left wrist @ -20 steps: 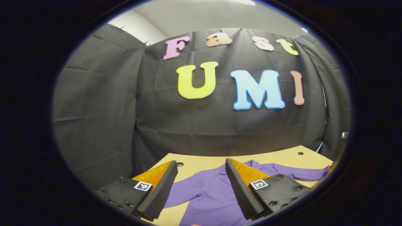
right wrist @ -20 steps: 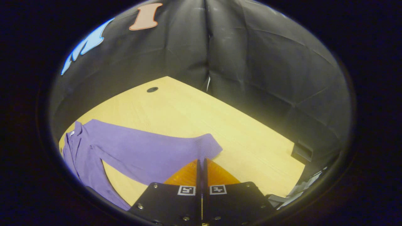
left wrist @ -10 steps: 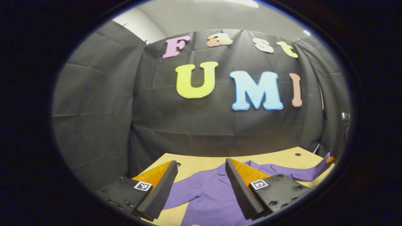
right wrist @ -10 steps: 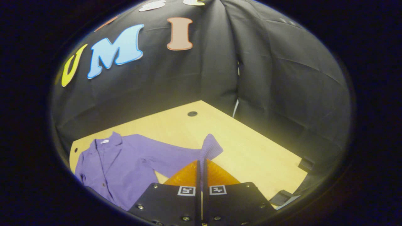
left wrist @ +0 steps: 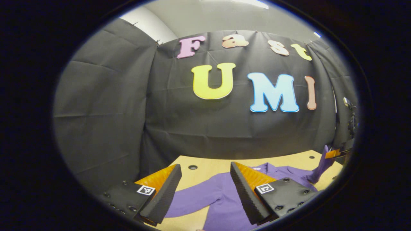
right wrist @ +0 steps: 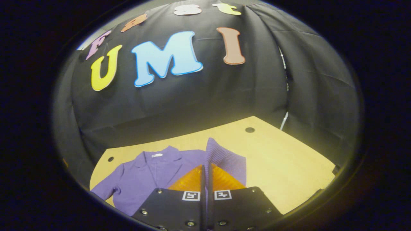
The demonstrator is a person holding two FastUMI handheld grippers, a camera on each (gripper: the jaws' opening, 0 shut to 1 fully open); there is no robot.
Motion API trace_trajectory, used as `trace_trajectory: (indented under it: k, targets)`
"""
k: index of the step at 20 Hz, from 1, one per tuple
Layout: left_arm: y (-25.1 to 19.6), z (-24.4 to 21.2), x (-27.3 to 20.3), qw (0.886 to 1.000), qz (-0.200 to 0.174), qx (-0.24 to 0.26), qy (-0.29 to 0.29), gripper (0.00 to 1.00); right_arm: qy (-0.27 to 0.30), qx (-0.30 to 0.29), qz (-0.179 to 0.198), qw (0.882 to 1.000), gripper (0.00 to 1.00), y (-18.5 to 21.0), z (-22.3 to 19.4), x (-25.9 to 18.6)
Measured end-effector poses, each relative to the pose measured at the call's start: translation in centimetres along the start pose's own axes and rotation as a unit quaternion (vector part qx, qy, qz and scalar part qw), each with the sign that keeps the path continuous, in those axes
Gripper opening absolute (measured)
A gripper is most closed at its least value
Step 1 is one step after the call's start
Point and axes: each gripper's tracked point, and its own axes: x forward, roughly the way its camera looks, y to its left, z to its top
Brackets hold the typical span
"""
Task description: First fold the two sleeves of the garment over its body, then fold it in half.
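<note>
Lifted since earlier, sleeve (right wrist: 221, 157) hides right claw (right wrist: 205, 171) tips.

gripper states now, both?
Left gripper: open, holding nothing.
Right gripper: shut on the purple garment's sleeve, lifted off the table.

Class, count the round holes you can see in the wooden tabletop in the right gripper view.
2. One hole lies near the far right corner of the tabletop; the other hole lies at the left edge beside the purple garment. More may be hidden.
</note>
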Motion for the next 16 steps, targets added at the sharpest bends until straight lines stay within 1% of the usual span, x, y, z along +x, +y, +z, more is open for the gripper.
trace_trajectory:
  k: [3,7,10,12,16]
  targets:
    - [2.9,-0.2,-0.7,1.0,0.021,-0.002,0.001,0.97,0.0,-0.011,0.035,0.999,0.02,4.7,0.1,0.8]
    - [6.2,-0.8,-1.1,0.999,0.044,-0.006,0.003,0.97,0.007,-0.015,0.078,0.997,0.01,10.0,-0.3,2.1]
    - [7.9,-1.3,-1.2,0.998,0.057,-0.006,0.006,0.97,0.016,0.003,0.127,0.992,0.01,13.9,-1.1,2.9]
    - [8.7,-1.9,-1.3,0.998,0.064,-0.006,0.011,0.97,0.023,0.009,0.148,0.989,0.01,15.2,-2.7,3.5]
    - [10.2,-3.0,-1.9,0.996,0.081,-0.005,0.019,0.97,0.046,-0.001,0.146,0.988,0.01,15.4,-5.0,5.4]
